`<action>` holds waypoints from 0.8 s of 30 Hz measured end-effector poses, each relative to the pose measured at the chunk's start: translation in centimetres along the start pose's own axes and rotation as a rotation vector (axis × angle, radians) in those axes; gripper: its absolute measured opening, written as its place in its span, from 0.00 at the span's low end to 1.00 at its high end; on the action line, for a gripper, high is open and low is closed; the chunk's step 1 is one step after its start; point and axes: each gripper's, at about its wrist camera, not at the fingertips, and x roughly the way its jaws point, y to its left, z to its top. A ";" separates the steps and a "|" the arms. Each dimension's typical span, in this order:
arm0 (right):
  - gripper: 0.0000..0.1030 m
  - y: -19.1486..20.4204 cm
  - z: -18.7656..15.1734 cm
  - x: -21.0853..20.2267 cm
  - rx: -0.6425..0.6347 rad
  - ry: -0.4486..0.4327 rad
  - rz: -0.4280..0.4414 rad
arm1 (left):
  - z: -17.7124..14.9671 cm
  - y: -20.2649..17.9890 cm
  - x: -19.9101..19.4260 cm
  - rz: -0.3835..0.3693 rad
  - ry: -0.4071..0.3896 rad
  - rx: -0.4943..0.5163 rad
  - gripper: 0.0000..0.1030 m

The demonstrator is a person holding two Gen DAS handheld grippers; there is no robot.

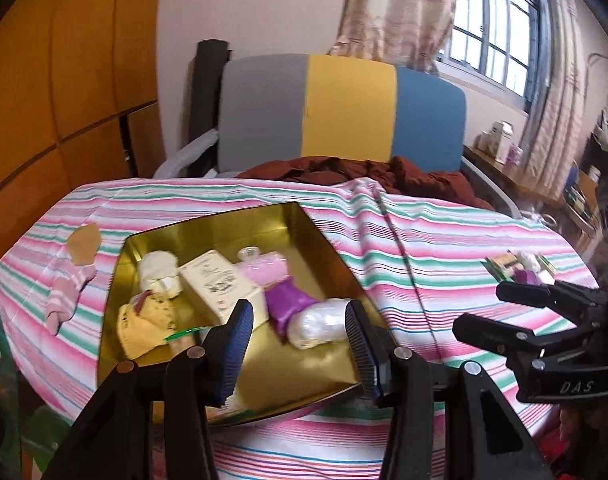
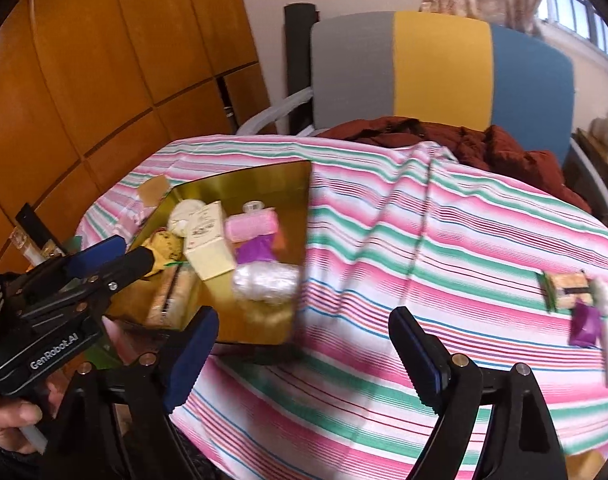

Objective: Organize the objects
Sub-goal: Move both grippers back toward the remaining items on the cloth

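Centrally, a gold tin tray (image 1: 304,240) is seen on the striped counter (image 1: 444,248), holding a cream box (image 1: 220,284), a pink bottle (image 1: 264,268), a purple wrapper (image 1: 290,304), a white bundle (image 1: 324,322), a pale roll (image 1: 158,268) and a yellow cloth (image 1: 140,328). The left gripper (image 1: 300,344) is held over the tray's near edge, its jaws parted with nothing between them. From the left wrist view alone, a pink striped sock (image 1: 70,294) and a brown patch (image 1: 84,246) are shown beyond the tray's left side. From the right wrist view, the right gripper (image 2: 304,352) is seen over bare cloth, jaws spread wide and empty, and the person's hand (image 2: 8,424) is caught at the lower left. A second small cluster of items (image 2: 580,300) is shown near the counter's right edge, well apart from the tray, with an open stretch of cloth between. Behind the counter, a grey, yellow and blue chair (image 1: 344,112) draped with a rust garment (image 1: 384,176) is visible.
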 end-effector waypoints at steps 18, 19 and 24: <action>0.88 -11.1 -2.0 -3.1 0.194 0.014 -0.210 | 0.1 -8.8 2.9 -0.153 0.061 0.220 0.47; 0.88 -11.6 -2.0 -3.4 0.201 0.014 -0.221 | 0.0 -9.3 3.2 -0.161 0.070 0.231 0.47; 0.88 -15.3 -2.5 -4.9 0.280 0.012 -0.284 | -0.4 -11.4 4.0 -0.194 0.095 0.273 0.47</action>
